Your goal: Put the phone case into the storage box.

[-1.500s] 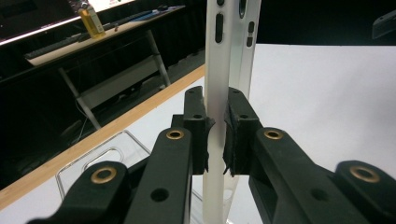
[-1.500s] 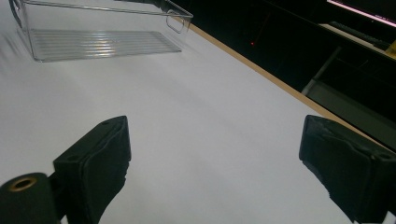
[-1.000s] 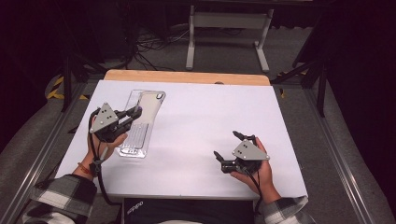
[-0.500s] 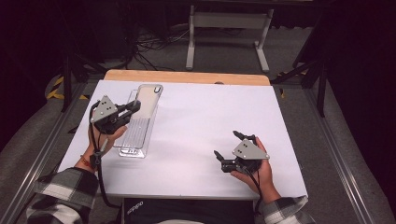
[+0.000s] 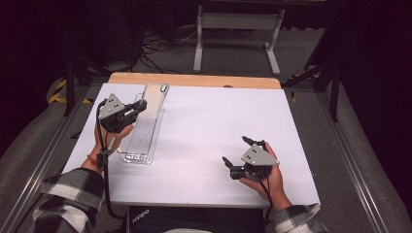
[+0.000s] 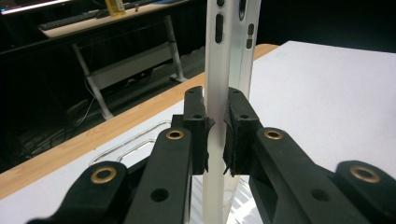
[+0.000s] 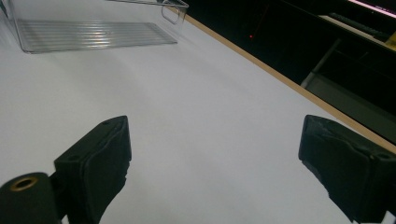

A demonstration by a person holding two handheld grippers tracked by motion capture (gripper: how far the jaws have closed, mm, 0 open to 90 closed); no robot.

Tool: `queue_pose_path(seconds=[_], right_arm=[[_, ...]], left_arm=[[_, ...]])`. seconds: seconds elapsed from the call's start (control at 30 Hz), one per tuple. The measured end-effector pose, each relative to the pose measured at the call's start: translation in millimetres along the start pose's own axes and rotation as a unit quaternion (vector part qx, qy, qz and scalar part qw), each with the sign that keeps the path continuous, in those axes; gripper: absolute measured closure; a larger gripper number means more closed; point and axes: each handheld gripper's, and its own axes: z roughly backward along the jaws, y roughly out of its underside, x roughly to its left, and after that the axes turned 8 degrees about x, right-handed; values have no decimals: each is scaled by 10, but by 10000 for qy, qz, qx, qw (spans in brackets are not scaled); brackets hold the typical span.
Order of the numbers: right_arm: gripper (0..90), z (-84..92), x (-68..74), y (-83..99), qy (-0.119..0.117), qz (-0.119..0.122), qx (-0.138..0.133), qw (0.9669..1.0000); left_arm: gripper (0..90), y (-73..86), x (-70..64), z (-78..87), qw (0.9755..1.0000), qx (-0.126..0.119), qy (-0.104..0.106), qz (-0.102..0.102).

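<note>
Left gripper [image 5: 141,105] is clamping a thin white phone case [image 5: 154,99], jaws closed on its edge. In the left gripper view the case [image 6: 218,70] is standing on edge between the pads, button cut-outs visible up its side. From the high view it is being held up over the far end of a clear ribbed tray [image 5: 141,138], at the far left of the bench [image 5: 214,126]; cannot tell whether its lower end is touching the tray.

Right gripper [image 5: 238,154] is resting at the near right of the bench, jaws wide apart, holding nothing. The right gripper view is showing bare white surface between its pads, with the tray [image 7: 93,32] well off.

Risks, as judgement:
- Grip is on a narrow edge of a thin, smooth, probably flexible shell. It could pivot or slide out if the hand tilts.
- Squeezing harder could bow the case rather than secure it.
- The tray is light and unrestrained; a knock from the case could skid it across the smooth sheet.
- The other hand is well apart, so giving no support.

Surface: white matte sheet over a wooden board, wood strip [image 5: 194,80] showing along the far edge. Room is dark; a white metal stand [image 5: 235,34] and floor cables [image 5: 160,46] are lying beyond the bench.
</note>
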Motion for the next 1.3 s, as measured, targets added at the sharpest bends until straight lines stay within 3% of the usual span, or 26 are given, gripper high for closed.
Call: queue_pose_path(seconds=[0.53, 0.63, 0.7, 0.87, 1.1, 1.2, 1.3], right_arm=[[100, -66, 13, 18, -50, 5, 165, 9999], [100, -85, 17, 21, -55, 11, 213, 9998], [100, -98, 20, 24, -42, 53, 247, 9997], [100, -125, 22, 32, -65, 51, 317, 9995], [100, -146, 19, 37, -102, 58, 375, 9992], [100, -153, 19, 40, -121, 71, 403, 9991], [100, -163, 17, 41, -126, 84, 421, 9990]], left_arm=[[817, 51, 268, -231, 9996, 233, -114, 139], [816, 52, 342, -293, 9994, 285, -41, 192], [817, 55, 358, -318, 9994, 273, -42, 225], [817, 106, 429, -471, 9984, 510, -62, 242], [817, 141, 475, -578, 9979, 578, -109, 274], [816, 140, 489, -601, 9979, 582, -107, 259], [814, 112, 479, -633, 9966, 819, -100, 84]])
